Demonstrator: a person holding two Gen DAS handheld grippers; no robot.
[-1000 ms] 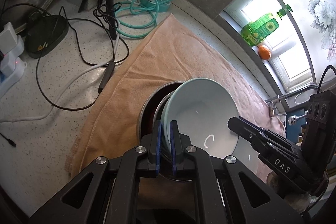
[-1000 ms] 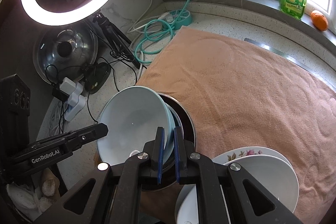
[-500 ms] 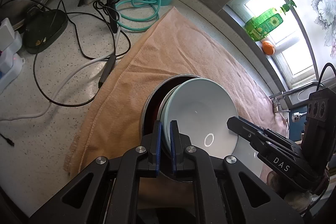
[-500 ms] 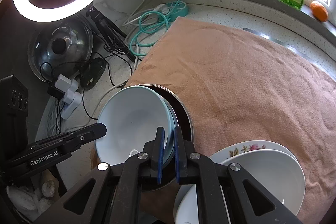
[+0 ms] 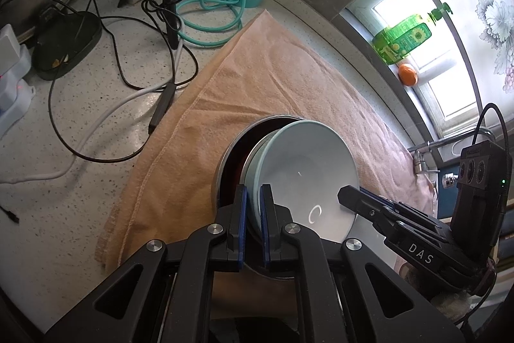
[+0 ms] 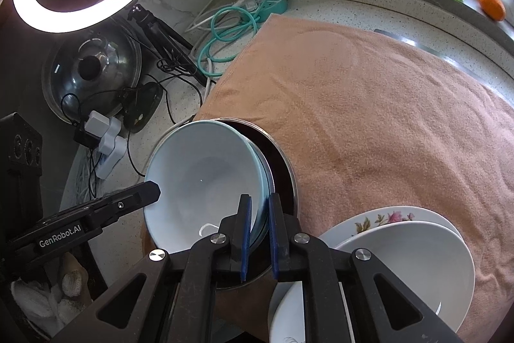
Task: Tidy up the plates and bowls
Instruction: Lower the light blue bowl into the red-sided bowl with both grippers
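Bowl point(image 5: 302, 169), pale blue, sits tilted inside a steel-rimmed dark pot point(image 5: 234, 156) near the front left corner of a tan towel point(image 5: 257, 79) spread on a speckled countertop point(image 5: 64, 150). Left gripper point(image 5: 253, 224) is clamped on the bowl's near rim, its blue pads pressed on either side. Right gripper point(image 6: 258, 230) straddles the opposite rim; its jaws are opening, with the rim between them and a small gap showing at the pads. White plates point(image 6: 401, 249), one with a floral edge, are stacked just beside the pot on the towel's front edge. Beyond the towel's left edge lie a coiled teal cable point(image 5: 208, 12) and black cords point(image 5: 106, 85).
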